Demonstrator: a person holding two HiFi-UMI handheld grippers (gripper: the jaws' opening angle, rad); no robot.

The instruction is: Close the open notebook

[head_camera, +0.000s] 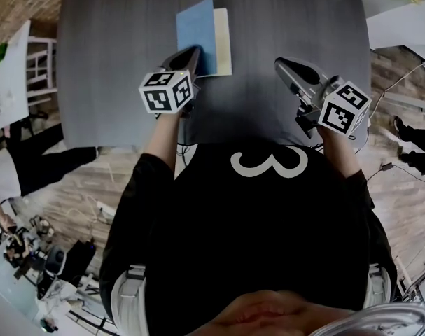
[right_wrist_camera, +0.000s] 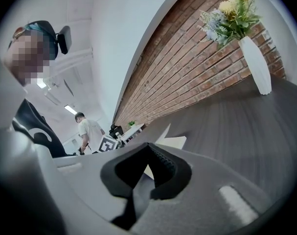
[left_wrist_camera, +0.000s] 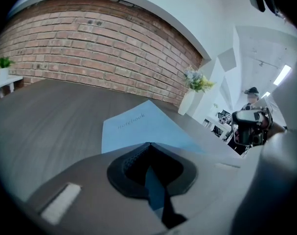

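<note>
A notebook with a light blue cover (head_camera: 194, 30) lies at the far middle of the dark grey table (head_camera: 114, 61). A strip of its cream pages (head_camera: 223, 42) shows along the right side. The cover looks slightly raised over the pages. My left gripper (head_camera: 194, 52) is at the cover's near left corner, shut on it. In the left gripper view the blue cover (left_wrist_camera: 133, 126) spreads out beyond the closed tips (left_wrist_camera: 148, 144) and a blue strip runs between the jaws. My right gripper (head_camera: 282, 64) hovers to the right of the notebook, shut and holding nothing (right_wrist_camera: 149, 144). Cream paper (right_wrist_camera: 170, 142) shows just past it.
A white vase of flowers (right_wrist_camera: 256, 62) stands at the table's far right corner by the brick wall. A white shelf (head_camera: 9, 75) stands left of the table. A person (right_wrist_camera: 89, 131) stands in the room behind. Cables and gear lie on the wooden floor (head_camera: 65, 201).
</note>
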